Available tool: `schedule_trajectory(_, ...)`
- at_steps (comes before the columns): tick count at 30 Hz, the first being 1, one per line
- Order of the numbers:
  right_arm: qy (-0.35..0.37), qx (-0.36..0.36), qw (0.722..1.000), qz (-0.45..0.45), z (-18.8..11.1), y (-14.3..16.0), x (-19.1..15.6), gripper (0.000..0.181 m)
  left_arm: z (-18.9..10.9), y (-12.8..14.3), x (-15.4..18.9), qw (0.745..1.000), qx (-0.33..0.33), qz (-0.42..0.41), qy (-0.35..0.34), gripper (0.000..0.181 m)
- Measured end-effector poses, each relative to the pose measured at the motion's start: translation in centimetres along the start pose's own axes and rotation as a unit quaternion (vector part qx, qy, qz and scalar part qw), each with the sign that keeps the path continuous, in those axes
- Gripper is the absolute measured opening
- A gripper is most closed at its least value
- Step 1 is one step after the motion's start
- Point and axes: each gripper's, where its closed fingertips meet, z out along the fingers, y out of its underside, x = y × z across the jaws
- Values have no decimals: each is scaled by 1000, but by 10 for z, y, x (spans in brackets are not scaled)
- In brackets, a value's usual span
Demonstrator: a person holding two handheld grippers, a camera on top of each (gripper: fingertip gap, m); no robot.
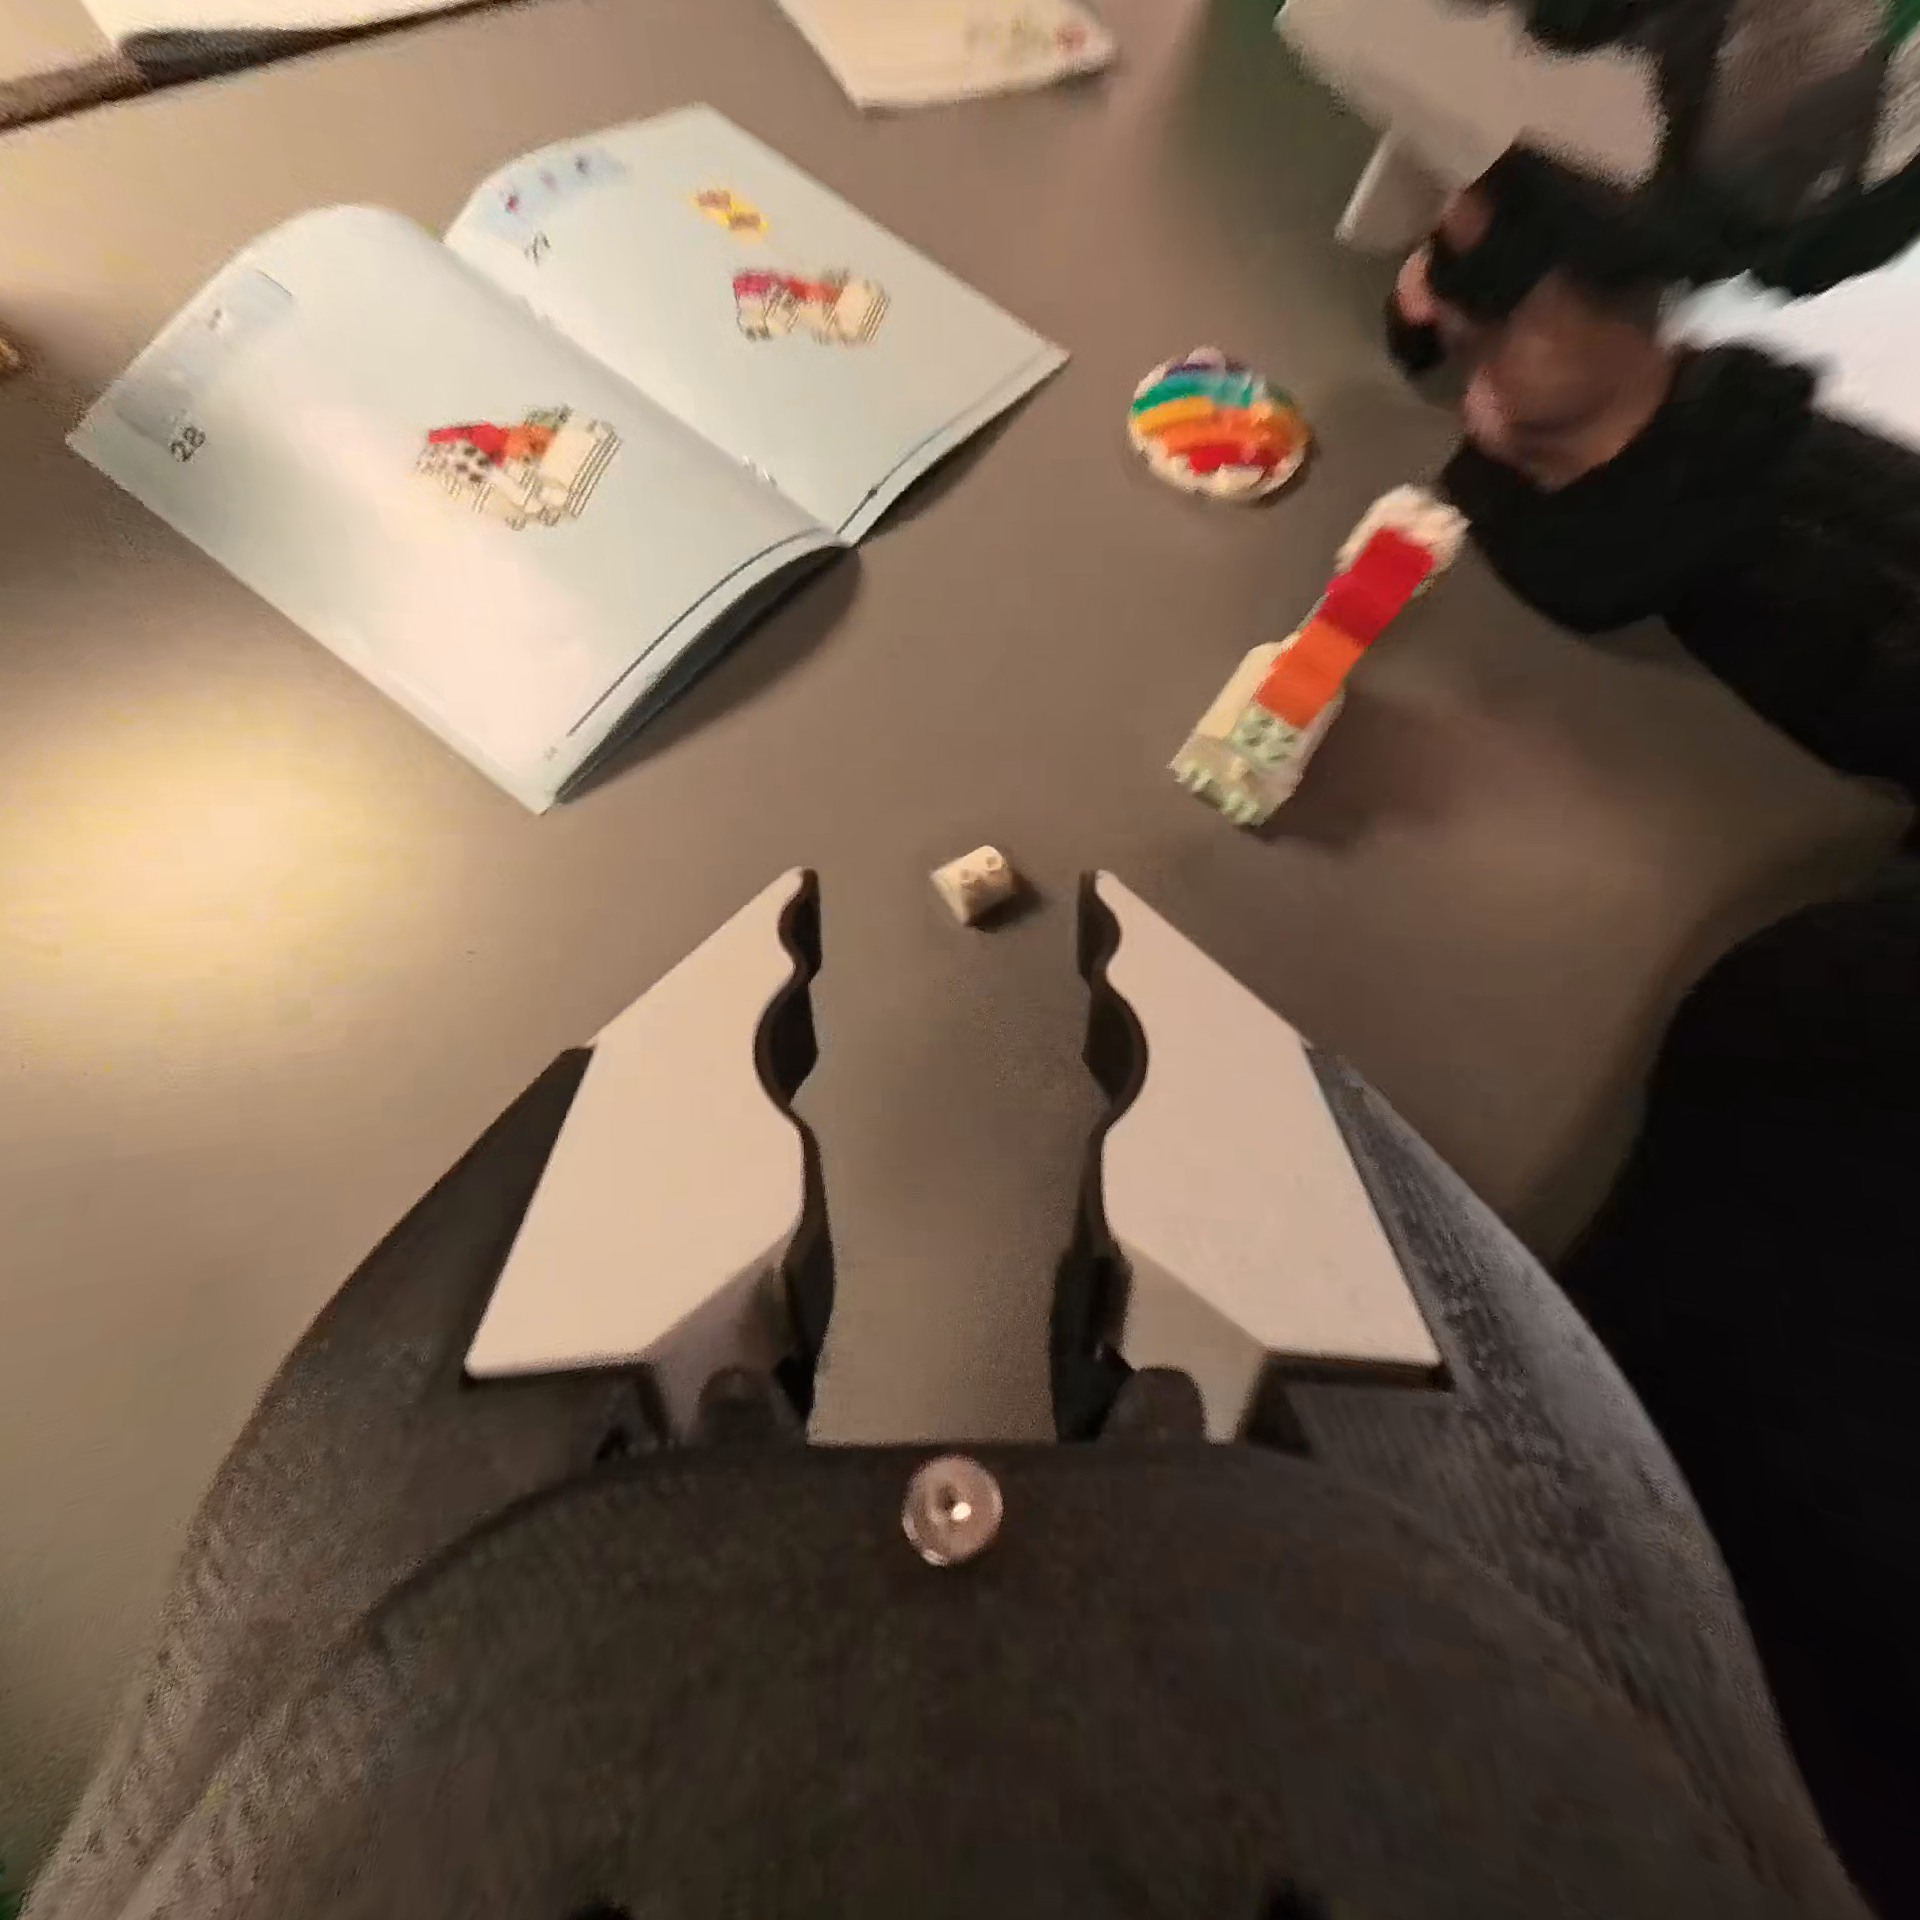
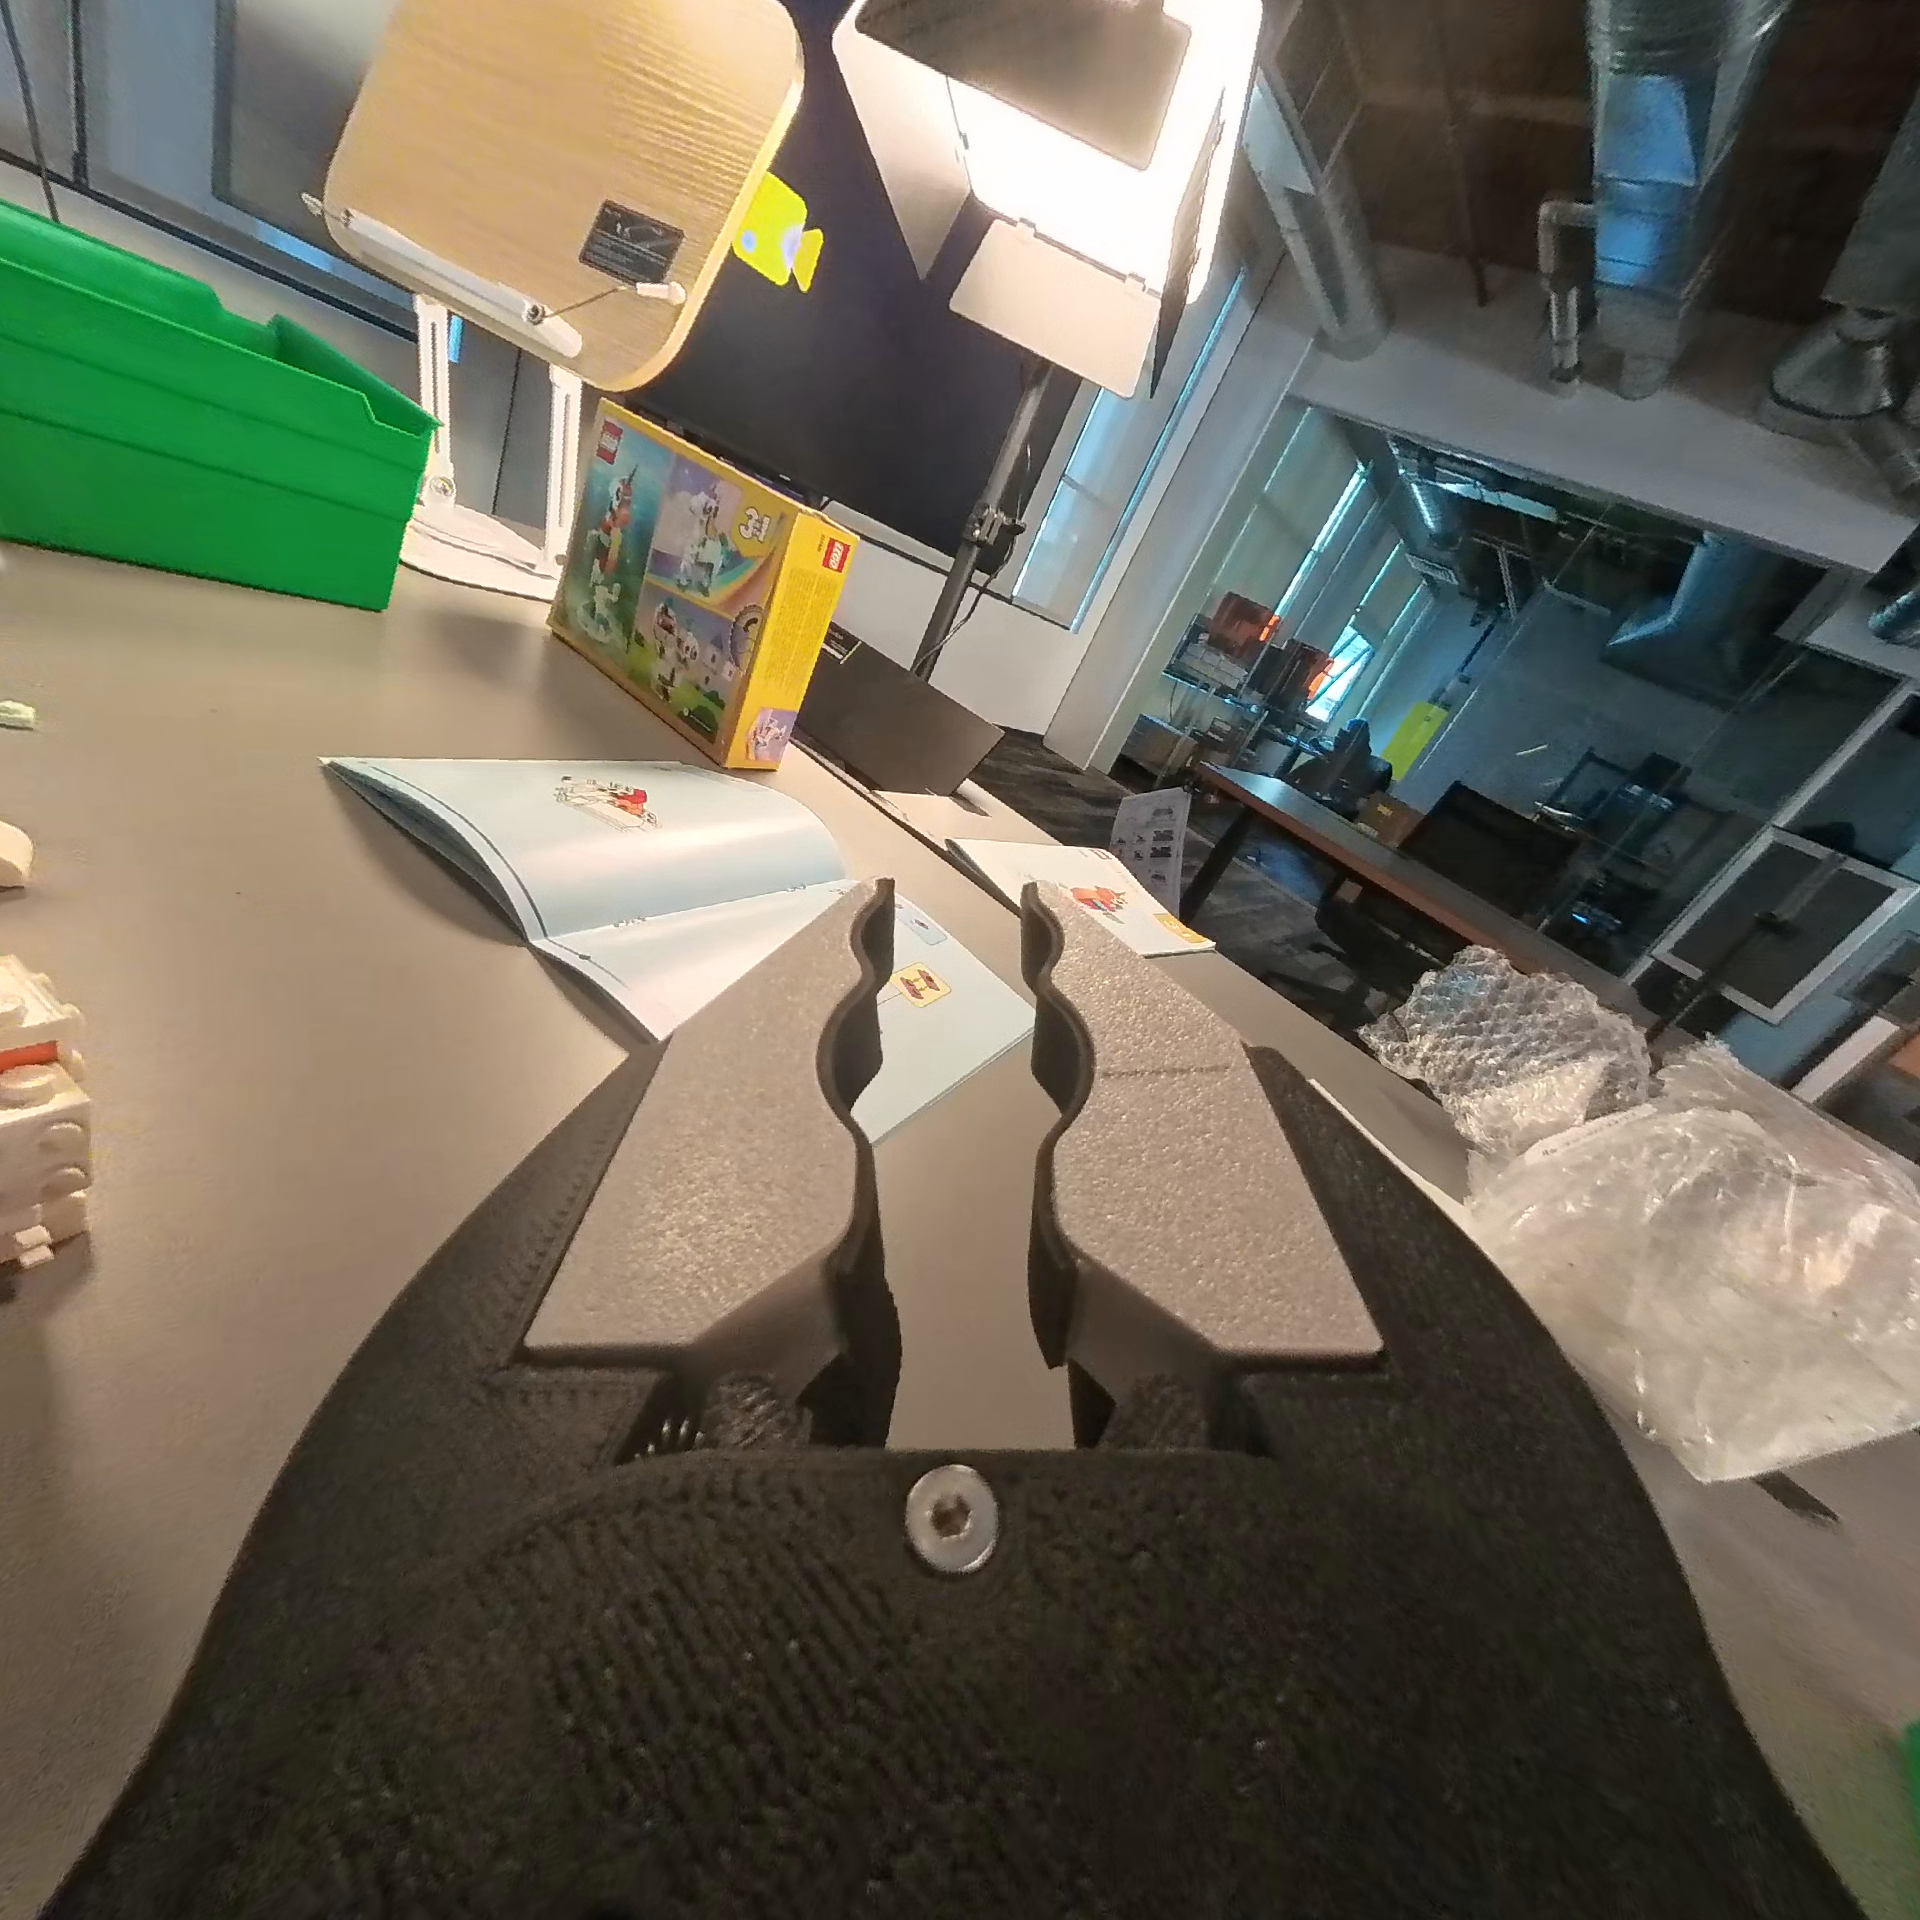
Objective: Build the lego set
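Observation:
My left gripper is open and low over the grey table. A small white brick lies on the table just ahead of its fingertips, in line with the gap. A partly built white model with red and orange bricks lies to the right, beyond the small brick. A round rainbow piece lies farther back. My right gripper is open and empty, raised over the open instruction booklet. The white model shows at that view's left edge.
The open booklet lies left of centre. A person's black sleeve reaches in at the right. The yellow set box, green bins, a second booklet and plastic bags stand around the table.

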Motion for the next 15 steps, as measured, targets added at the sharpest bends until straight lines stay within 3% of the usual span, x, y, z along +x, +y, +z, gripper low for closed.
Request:
schedule_trajectory(1, 0, 0, 1000, -1, 0, 0, 0, 22, -11, -4, 5, 999, 25, -12, 16, 50)
schedule_trajectory(4, 4, -1, 1000, -1, -1, 1, 2, 22, -47, -14, 9, 993, 112, -29, 26, 50)
schedule_trajectory(6, 8, -3, 1000, 0, -2, 2, 4, 23, -77, -15, -4, 987, 155, -24, -24, 49)
schedule_trajectory(8, 14, -7, 1000, -3, -2, 3, 6, 22, -116, -14, -24, 977, 196, -30, -83, 49)
schedule_trajectory(12, 31, -17, 999, -18, -2, 6, 11, 19, -201, 4, -81, 947, 244, -121, -168, 48)
schedule_trajectory(15, 47, -28, 998, -29, -3, 9, 15, 19, -244, 34, -128, 928, 226, -191, -226, 45)
